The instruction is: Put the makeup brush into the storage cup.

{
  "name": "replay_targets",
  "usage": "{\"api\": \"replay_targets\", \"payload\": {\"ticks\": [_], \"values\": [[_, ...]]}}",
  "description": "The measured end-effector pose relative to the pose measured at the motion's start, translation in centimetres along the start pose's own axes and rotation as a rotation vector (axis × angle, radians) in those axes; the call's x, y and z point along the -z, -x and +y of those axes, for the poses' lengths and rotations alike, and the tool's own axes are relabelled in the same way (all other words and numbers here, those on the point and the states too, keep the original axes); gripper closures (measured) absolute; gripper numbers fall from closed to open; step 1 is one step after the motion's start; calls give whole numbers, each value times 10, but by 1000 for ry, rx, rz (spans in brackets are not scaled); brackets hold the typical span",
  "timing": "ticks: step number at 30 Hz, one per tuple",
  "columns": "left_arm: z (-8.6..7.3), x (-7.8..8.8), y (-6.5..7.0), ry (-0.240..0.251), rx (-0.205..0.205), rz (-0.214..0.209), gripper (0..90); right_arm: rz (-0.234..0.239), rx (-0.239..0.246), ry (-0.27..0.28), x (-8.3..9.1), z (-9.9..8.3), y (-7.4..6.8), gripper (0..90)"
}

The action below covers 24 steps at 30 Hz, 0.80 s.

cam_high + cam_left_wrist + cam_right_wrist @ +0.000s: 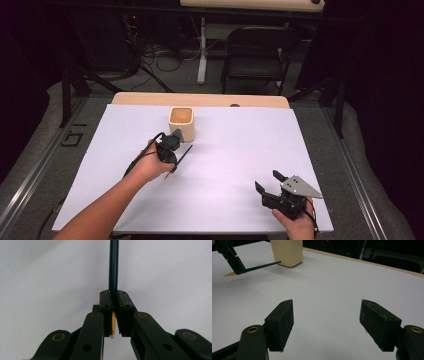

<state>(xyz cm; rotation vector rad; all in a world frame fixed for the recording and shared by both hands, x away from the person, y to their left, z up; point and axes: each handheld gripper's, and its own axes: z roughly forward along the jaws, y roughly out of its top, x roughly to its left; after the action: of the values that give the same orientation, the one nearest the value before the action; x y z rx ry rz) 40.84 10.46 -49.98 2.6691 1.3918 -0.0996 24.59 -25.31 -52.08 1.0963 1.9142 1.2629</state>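
The dark pencil (113, 267) sits clamped between the closed jaws of the left gripper (113, 302), lifted just above the white sheet (225, 160) near the tan cup (182, 123); no writing is readable on it. The left gripper view shows its yellowish sharpened end behind the pads, while the high view shows the right gripper (267, 183) well apart, jaws spread with nothing between them.

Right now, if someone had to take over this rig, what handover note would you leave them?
Left gripper: shut on the dark pencil, gripped near its sharpened yellow tip, held above the white sheet.
Right gripper: open, nothing between its jaws, at the sheet's near right.
Beige cup: upright on the sheet's far side, just beyond the pencil.
Done: pencil picked up.
Left: probably placing the pencil in the cup; it is not in yet.
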Motion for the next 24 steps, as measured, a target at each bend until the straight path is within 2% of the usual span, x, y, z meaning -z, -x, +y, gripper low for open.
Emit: {"api": "replay_targets", "payload": {"ticks": [5,9,14,18,24], "values": [[-3,4,1,15,-34,1,841,-9,54,-30,-3,-1,-4,281],[-6,6,2,16,-68,7,841,-16,120,-47,-6,-1,-10,283],[-9,8,6,17,-130,24,841,-18,195,-64,-9,-1,-16,290],[-10,9,9,-4,-159,8,841,-28,233,-67,-11,-1,-19,290],[-14,10,15,-28,-214,8,841,-24,289,-84,-14,-1,-24,292]]}}
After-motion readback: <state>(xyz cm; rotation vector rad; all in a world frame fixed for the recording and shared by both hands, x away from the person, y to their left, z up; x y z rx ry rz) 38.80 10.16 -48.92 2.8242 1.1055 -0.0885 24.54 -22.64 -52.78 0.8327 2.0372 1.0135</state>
